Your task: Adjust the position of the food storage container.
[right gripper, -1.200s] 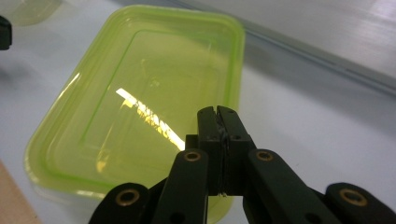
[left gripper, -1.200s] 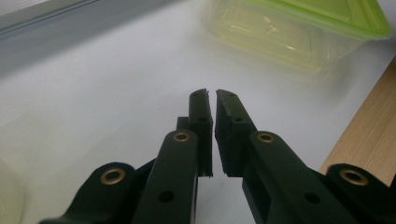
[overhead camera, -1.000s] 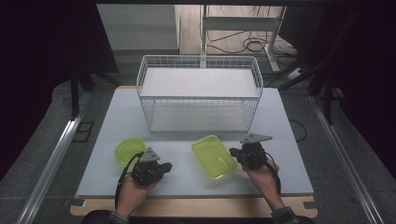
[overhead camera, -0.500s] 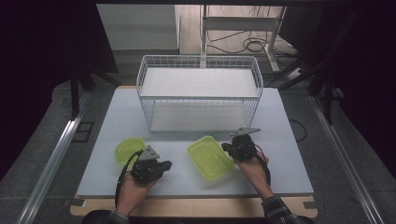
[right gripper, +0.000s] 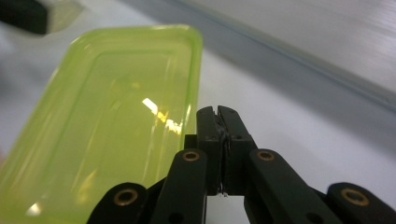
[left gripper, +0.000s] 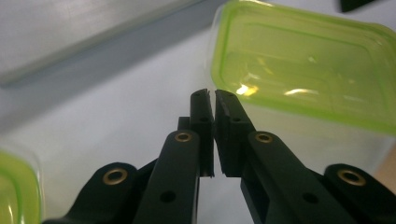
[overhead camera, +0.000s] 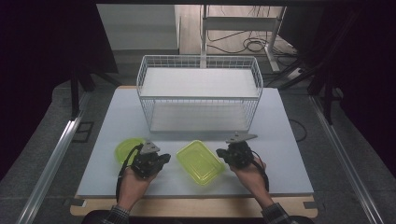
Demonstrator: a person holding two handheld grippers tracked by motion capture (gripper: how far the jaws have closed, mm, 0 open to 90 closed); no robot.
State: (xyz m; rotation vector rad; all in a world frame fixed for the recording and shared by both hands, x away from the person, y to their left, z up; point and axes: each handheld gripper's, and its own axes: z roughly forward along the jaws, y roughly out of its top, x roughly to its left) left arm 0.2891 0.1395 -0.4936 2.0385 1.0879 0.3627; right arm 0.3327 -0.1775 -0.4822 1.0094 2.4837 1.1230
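A yellow-green rectangular container (overhead camera: 200, 162) lies on the white table (overhead camera: 289, 135) between my two grippers. My left gripper (overhead camera: 165, 158) is shut and empty, pointing at the container's left side; in the left gripper view the shut jaws (left gripper: 214, 93) stop just short of the container (left gripper: 299, 70). My right gripper (overhead camera: 220, 153) is shut too, hard against the container's right edge. In the right gripper view its tips (right gripper: 217, 110) sit beside the container's rim (right gripper: 107, 116). I cannot tell whether they touch it.
A second green container (overhead camera: 127, 148) lies behind my left hand, with its corner also in the left gripper view (left gripper: 14, 191). A white wire basket (overhead camera: 198, 91) stands at the back middle of the table. The wooden front edge (overhead camera: 196, 207) runs near my forearms.
My right gripper has moved left, and the rectangular container has slid left with it toward the left gripper. The left gripper has stayed in place.
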